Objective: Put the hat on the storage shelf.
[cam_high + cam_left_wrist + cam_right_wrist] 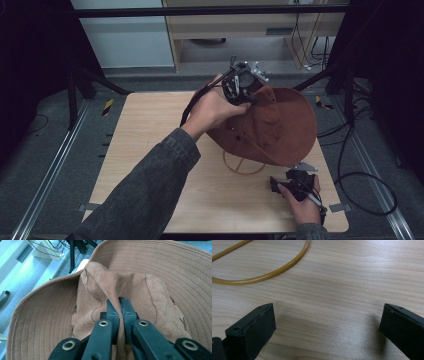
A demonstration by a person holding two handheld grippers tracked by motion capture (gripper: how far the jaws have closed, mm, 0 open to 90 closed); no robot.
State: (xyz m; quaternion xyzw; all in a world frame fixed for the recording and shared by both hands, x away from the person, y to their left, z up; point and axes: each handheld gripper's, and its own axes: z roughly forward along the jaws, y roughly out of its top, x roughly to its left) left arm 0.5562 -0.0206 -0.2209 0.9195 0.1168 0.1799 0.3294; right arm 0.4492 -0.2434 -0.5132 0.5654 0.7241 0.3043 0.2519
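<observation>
Hat [140,285] crown pinched in left claw [119,302]; right claw [327,322] agape.

Dark grey denim sleeve [145,190], black grippers, brass rivets [103,323], trailing black cables

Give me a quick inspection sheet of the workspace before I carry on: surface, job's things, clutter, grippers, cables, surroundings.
Surface: light wooden table, bare grain, no spills seen.
Job's things: brown hat held up over a yellow ring that lies on the table.
Clutter: nothing seen.
Grippers: left gripper shut on a fold of the hat's crown; right gripper open, low over the table near its front right corner.
Cables: black cables on the floor to the right.
Surroundings: dark frame posts, grey floor, pale cabinet behind.
</observation>
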